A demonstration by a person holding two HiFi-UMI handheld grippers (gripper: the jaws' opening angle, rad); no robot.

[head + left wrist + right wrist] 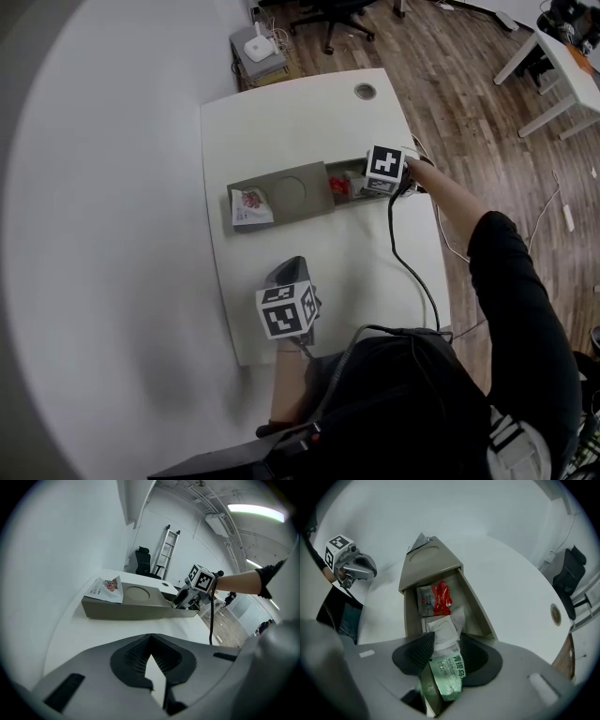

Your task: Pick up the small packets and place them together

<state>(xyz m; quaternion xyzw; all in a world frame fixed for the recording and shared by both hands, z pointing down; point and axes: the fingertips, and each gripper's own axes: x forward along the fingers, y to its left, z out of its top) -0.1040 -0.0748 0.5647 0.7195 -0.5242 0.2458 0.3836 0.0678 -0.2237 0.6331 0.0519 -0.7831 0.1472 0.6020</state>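
Note:
A grey tray (298, 195) lies across the white table, its lid covering the left part. On the lid's left end rests a white packet with a pink picture (250, 206) (107, 588). The open compartment holds a red packet (435, 599) (338, 186) and a white mesh packet (443, 627). My right gripper (361, 186) (446, 644) reaches over that compartment's near end, jaws apart, with the mesh packet and a green packet (449, 674) lying between them. My left gripper (292, 269) (151, 648) hovers over the table's front part, shut and holding nothing.
A round cable hole (365, 91) sits near the table's far edge. A black cable (403, 262) trails from the right gripper over the table's right side. Behind the table stand a box with a white device (260, 47) and an office chair (333, 14).

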